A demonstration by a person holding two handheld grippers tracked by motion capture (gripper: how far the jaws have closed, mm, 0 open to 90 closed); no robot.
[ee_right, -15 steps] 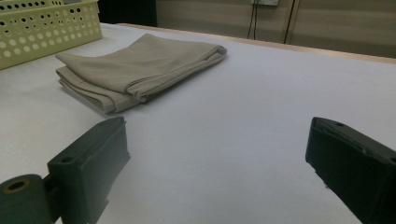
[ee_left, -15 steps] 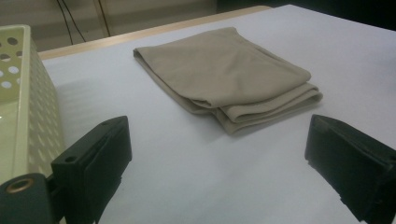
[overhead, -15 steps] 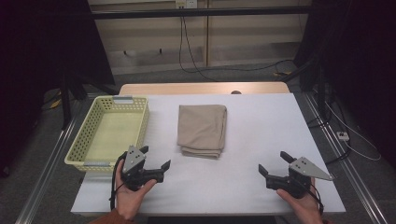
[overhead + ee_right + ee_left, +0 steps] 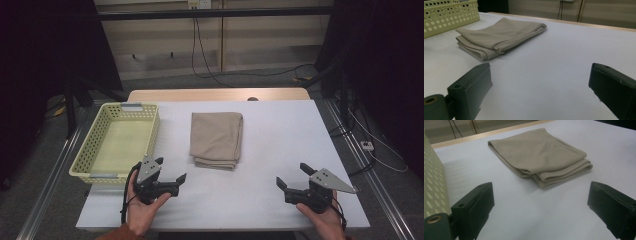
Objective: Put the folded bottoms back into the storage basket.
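A folded beige cloth [image 4: 216,138] lies flat in the middle of the white table [image 4: 280,135], its folded edges toward me. My left gripper [image 4: 171,170] rests near the front left, held by a hand, jaws wide apart and empty, pointing at the cloth [image 4: 541,157]. Near the front right corner sits my right gripper [image 4: 292,176], also open and empty, aimed across the table at the cloth [image 4: 499,37]. Both are well short of the cloth.
A pale yellow perforated basket [image 4: 82,165] stands empty at the left side of the table, just behind the left gripper; its wall [image 4: 449,15] appears past the cloth. Cables and dark stands surround the table on the floor.
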